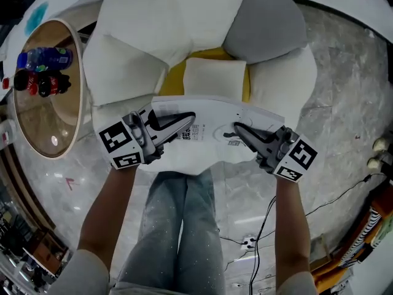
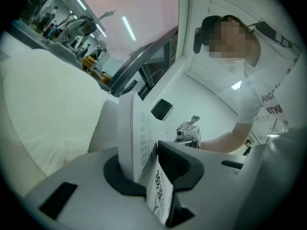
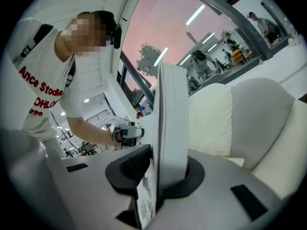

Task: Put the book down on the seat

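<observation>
My left gripper (image 1: 187, 120) at 9 o'clock and right gripper (image 1: 238, 129) at 3 both clamp the white black-printed paperback book (image 1: 215, 110); yellow-and-white cushioned seat (image 1: 174, 78) at 12.

Bright, even light; fisheye edges.

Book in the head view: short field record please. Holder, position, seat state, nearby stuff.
book: white book, held roughly flat
left tongs: left tongs shut on the book's left side
right tongs: right tongs shut on its right side
position: over the front of the seat; contact with it cannot be told
seat state: yellow, a small white cushion lying on it
nearby: round side table on the person's left, bottles on it
</observation>
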`<state>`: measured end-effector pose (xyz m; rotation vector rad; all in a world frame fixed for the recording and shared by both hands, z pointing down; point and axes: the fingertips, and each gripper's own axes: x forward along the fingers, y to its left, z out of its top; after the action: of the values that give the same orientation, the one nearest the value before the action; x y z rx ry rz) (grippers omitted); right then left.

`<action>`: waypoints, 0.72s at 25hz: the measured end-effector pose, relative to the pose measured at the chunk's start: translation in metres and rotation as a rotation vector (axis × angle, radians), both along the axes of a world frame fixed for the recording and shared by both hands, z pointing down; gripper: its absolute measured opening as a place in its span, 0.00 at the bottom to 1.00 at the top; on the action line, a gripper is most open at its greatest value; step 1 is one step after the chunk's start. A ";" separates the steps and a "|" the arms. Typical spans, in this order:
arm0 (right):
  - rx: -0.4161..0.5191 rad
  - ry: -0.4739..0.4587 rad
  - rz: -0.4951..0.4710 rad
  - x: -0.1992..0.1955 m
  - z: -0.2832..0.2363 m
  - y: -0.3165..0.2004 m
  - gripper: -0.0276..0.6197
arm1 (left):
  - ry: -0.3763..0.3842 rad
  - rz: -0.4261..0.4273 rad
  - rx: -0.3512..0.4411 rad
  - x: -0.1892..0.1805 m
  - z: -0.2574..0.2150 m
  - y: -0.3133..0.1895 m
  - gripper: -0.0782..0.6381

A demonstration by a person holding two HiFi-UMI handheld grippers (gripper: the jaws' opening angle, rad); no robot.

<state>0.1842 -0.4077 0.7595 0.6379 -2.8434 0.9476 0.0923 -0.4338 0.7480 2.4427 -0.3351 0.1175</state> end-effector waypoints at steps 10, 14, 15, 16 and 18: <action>-0.083 0.029 0.023 0.006 0.073 -0.017 0.15 | -0.038 -0.012 -0.027 0.005 0.073 -0.016 0.21; -0.121 0.066 0.045 0.005 0.101 -0.026 0.15 | -0.070 -0.039 -0.055 0.004 0.102 -0.026 0.21; -0.131 0.074 0.052 0.004 0.108 -0.029 0.16 | -0.079 -0.044 -0.062 0.003 0.109 -0.029 0.21; -0.144 0.080 0.059 0.004 0.113 -0.031 0.16 | -0.090 -0.047 -0.068 0.002 0.115 -0.031 0.21; -0.176 0.077 0.076 0.006 0.122 -0.036 0.17 | -0.124 -0.050 -0.075 0.000 0.127 -0.034 0.22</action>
<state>0.1900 -0.4437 0.8817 0.7495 -2.6487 1.1431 0.0923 -0.4675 0.8749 2.3563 -0.4383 0.2562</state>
